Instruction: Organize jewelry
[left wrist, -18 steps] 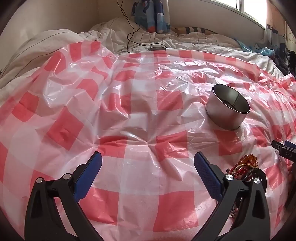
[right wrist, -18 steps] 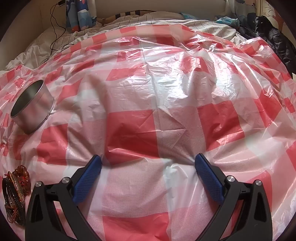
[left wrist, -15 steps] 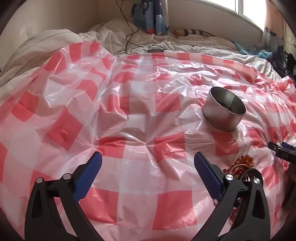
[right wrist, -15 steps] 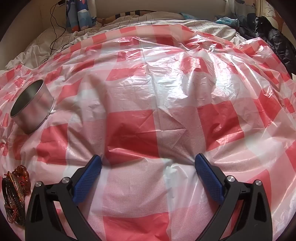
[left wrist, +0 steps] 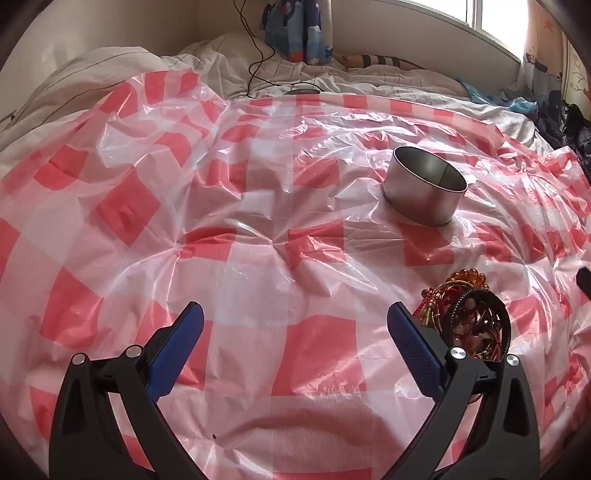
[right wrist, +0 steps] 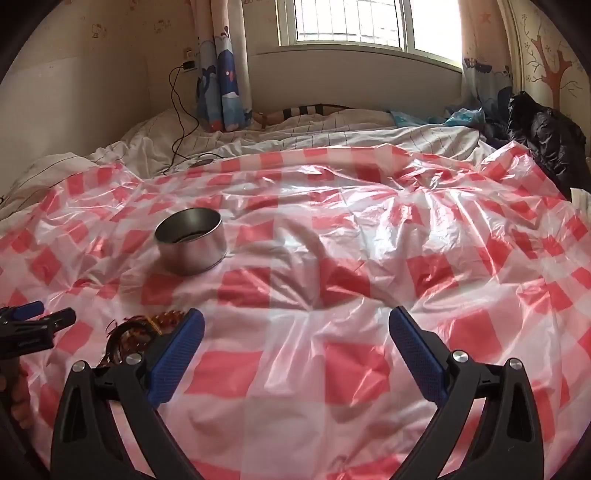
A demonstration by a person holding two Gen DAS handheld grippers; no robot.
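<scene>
Both my grippers hang with jaws spread wide and nothing between them: the left gripper (left wrist: 295,332) over bare checked plastic, the right gripper (right wrist: 297,332) likewise. The jewelry pile (left wrist: 467,317) lies on the red-and-white plastic sheet (left wrist: 184,206) just beside my left gripper's right-hand finger, and near it, farther up the bed, stands the open metal tin (left wrist: 424,192), apparently empty. I judge the pile light but awkward: amber beads, red cords and a dark hoop tangled together, loose and floppy, so a pinch on one strand may drag the rest along or let pieces slide off. The stiff dark hoop or the beaded bracelet looks the surest place to close on. The sheet under it is slick and crinkly over soft bedding, so pressing down will sink and I might catch plastic. My left view shows the pile clearly; my right view shows the jewelry pile (right wrist: 144,328) half hidden behind my own finger, yet reveals the tin (right wrist: 190,240) interior, the window (right wrist: 365,22), and the left gripper's tips at the frame's edge.
</scene>
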